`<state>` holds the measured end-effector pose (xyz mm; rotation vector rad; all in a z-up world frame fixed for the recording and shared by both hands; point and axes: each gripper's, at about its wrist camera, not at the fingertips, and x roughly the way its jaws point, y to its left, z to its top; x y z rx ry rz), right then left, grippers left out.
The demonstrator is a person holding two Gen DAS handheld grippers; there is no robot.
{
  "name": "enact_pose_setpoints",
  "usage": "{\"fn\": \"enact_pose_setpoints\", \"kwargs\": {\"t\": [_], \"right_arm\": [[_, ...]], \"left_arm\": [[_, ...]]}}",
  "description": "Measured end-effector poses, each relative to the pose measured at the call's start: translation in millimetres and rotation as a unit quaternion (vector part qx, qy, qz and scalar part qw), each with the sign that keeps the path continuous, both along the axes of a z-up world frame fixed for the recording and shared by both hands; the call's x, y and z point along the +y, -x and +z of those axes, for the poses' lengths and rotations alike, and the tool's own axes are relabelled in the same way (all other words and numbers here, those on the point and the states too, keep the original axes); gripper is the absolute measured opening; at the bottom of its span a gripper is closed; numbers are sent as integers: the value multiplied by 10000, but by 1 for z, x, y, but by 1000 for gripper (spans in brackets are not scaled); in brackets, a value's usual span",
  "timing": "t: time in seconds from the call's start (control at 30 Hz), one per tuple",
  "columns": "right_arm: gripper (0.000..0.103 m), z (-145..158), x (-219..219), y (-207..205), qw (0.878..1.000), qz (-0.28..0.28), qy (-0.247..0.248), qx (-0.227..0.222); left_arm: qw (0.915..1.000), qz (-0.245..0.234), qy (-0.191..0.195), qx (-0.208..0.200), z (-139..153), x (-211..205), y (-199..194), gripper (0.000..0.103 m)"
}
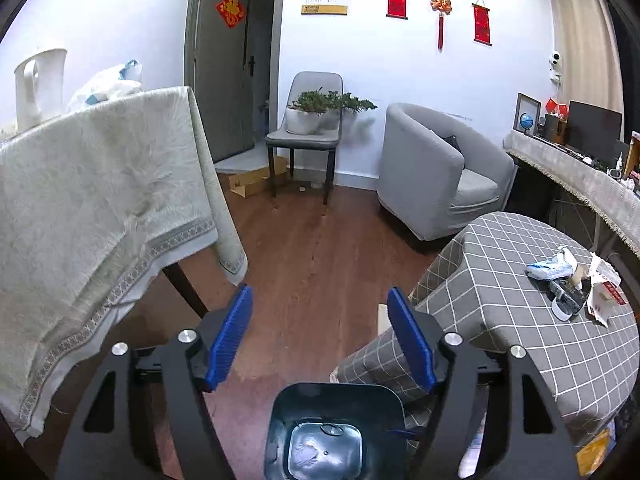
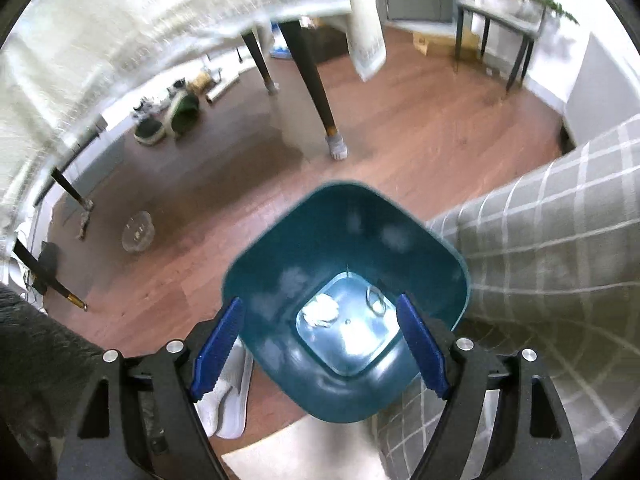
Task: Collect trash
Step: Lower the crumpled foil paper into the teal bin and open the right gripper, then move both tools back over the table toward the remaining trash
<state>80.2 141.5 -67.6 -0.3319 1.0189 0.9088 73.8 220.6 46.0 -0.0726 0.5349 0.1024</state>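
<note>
We could not make out the blurred white scrap [image 2: 320,311] at the bottom of the glossy teal bin [image 2: 344,280], which stood on the wood floor against the checked tablecloth [image 1: 520,320]. Both the left gripper [image 1: 320,336] and right gripper [image 2: 320,344] hung spread wide, empty, above it.

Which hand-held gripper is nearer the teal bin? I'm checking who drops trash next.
Right, I judge. The right hand-held gripper hangs open directly over the teal bin's mouth; the left hand-held gripper points outward, bin at its base.
</note>
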Motion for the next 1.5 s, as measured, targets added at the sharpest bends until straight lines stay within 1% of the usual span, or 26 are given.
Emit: {"fn": "enact_pose_setpoints", "kwargs": {"t": [0.07, 0.13, 0.23, 0.27, 0.33, 0.43, 0.53, 0.67, 0.9, 1.13, 1.37, 1.5], "right_arm": [[80, 25, -8, 7, 9994, 55, -263, -236], [80, 46, -16, 13, 9977, 86, -444, -508], [80, 76, -31, 16, 9941, -9, -650, -869], [80, 86, -38, 16, 9926, -65, -715, -982], [80, 98, -52, 13, 9901, -206, -784, -1149], [80, 110, -74, 7, 9865, -441, -832, -1338], [80, 119, -100, -4, 9822, -767, -813, -1507], [80, 128, -135, -17, 9763, -1149, -868, -1617], [80, 139, -192, -27, 9635, -1648, -653, -2008], [80, 145, -243, -30, 9516, -1967, -487, -2310], [80, 149, -300, -35, 9382, -2341, -185, -2541], [80, 141, -321, -37, 9369, -2412, 27, -2532]], "left_arm": [[10000, 47, -46, -54, 2, 1, 0, 80], [9999, 114, -29, -124, 5, 4, 1, 81], [9992, 273, -70, -293, 10, 3, 3, 90], [9992, 260, -49, -309, 12, 2, 3, 91], [9995, 62, -21, -308, 14, -3, 2, 92], [9990, 115, -155, -407, 16, -12, 3, 92], [9992, 85, -165, -347, 15, -22, -2, 92], [9995, -21, -121, -302, 12, -35, -6, 92], [9992, -360, -62, -183, 4, -71, -15, 92], [9975, -696, -80, -54, -5, -106, -25, 92], [9955, -946, 75, 36, -14, -137, -35, 92], [9946, -1018, 167, 118, -19, -154, -41, 92]]}}
